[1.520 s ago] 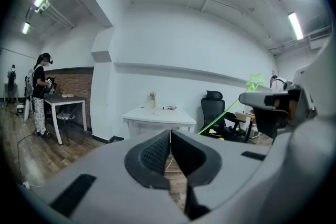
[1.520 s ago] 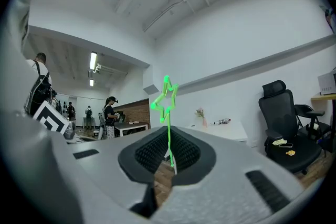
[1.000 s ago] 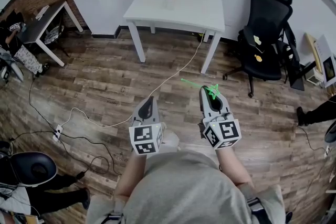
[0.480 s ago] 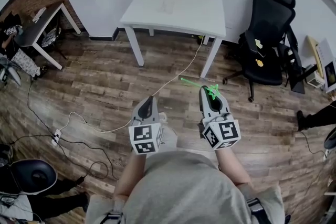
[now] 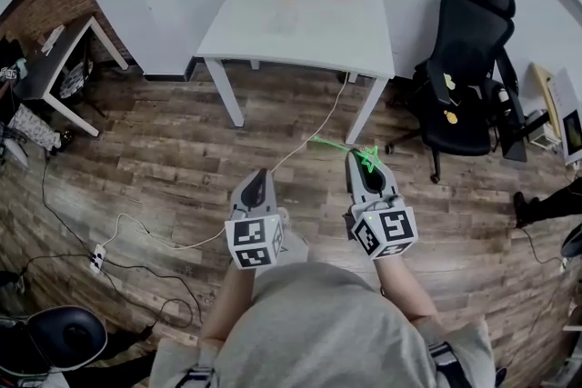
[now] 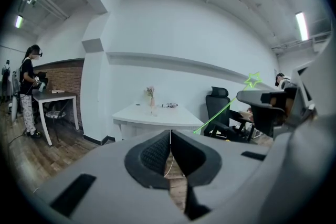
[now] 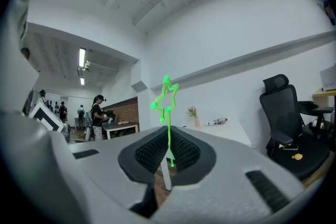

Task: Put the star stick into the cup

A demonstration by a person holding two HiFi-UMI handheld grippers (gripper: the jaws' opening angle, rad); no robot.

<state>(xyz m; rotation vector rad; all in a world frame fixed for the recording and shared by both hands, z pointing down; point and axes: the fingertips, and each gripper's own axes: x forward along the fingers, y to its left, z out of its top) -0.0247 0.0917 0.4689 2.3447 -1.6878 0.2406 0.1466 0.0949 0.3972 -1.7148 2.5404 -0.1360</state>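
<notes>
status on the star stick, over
Right hand-held gripper shut on star stick. Left hand-held gripper shut, empty. Table ahead, not reached; cable on floor between.

2 tools (image 5: pixel 259 175) (image 5: pixel 362 163), 1 star stick (image 5: pixel 342 146), 2 tables (image 5: pixel 309 32) (image 5: pixel 50 59), 1 chair (image 5: pixel 468 59).

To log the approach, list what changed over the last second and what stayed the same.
The person has walked toward the white table: it sits lower and larger in the head view, and the side desk has slid down-left. Nothing was taken or released. The right gripper stays shut on the star stick, the left gripper stays shut and empty, both held in front as before.
</notes>
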